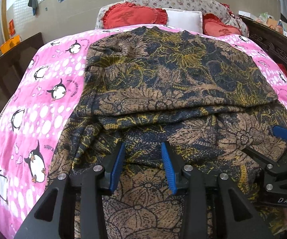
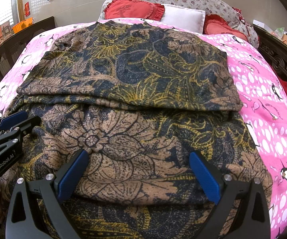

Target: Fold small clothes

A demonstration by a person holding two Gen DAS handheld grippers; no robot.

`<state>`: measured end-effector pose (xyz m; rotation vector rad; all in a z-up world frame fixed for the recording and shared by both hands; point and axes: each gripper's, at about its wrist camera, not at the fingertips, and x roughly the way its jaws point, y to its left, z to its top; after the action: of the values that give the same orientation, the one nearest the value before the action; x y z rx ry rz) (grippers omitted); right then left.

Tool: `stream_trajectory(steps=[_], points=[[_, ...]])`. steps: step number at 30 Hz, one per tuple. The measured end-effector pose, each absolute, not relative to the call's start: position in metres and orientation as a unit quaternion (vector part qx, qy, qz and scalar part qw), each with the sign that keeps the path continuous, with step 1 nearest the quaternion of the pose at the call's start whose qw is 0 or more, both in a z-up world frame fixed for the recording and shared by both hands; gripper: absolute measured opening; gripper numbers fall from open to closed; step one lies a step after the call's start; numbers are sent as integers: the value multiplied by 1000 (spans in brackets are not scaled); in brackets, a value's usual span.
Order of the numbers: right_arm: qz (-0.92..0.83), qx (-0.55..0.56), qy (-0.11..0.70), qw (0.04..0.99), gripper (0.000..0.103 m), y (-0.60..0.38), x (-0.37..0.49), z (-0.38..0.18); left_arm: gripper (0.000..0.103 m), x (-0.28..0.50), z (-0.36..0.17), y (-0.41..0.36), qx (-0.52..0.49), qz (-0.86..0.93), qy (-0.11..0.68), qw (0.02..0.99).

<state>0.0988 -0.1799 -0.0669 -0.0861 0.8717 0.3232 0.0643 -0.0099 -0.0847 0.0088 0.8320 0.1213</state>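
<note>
A brown, navy and yellow floral garment (image 1: 175, 75) lies on the pink penguin bedspread (image 1: 44, 103), its far half folded over in layers with a fold edge across the middle. It also fills the right wrist view (image 2: 135, 83). My left gripper (image 1: 143, 147) is open, its blue pads low over the near part of the cloth, gripping nothing. My right gripper (image 2: 139, 157) is open wide over the near cloth, to the right of the left one. The right gripper shows at the right edge of the left view (image 1: 282, 135); the left gripper shows at the left edge of the right view (image 2: 12, 121).
Red heart cushions (image 1: 131, 16), a white pillow (image 1: 185, 18) and a floral pillow (image 1: 173, 0) sit at the head of the bed. A dark wooden bench with an orange basket (image 1: 10, 43) stands on the left. A dark carved bed frame (image 2: 278, 59) runs along the right.
</note>
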Motion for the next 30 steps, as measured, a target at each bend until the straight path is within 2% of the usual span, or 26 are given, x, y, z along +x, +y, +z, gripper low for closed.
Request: stream_trajectory(steps=[9, 14, 20, 23, 25, 30], points=[[156, -42, 420, 893, 102, -180, 98, -67, 18, 65, -85, -8, -3, 55, 405, 912], [151, -49, 416, 895, 102, -179, 97, -66, 18, 58, -71, 28, -87, -41, 430, 898], [156, -42, 420, 893, 103, -183, 95, -64, 18, -20, -46, 111, -63, -42, 453, 888], [175, -30, 434, 883, 102, -192, 88, -57, 18, -61, -63, 138, -118, -65, 497, 857], [199, -4, 431, 880, 101, -207, 76, -47, 18, -85, -80, 136, -138, -102, 530, 830], [259, 19, 387, 885, 101, -257, 21, -22, 19, -124, -90, 102, -154, -209, 544, 798]])
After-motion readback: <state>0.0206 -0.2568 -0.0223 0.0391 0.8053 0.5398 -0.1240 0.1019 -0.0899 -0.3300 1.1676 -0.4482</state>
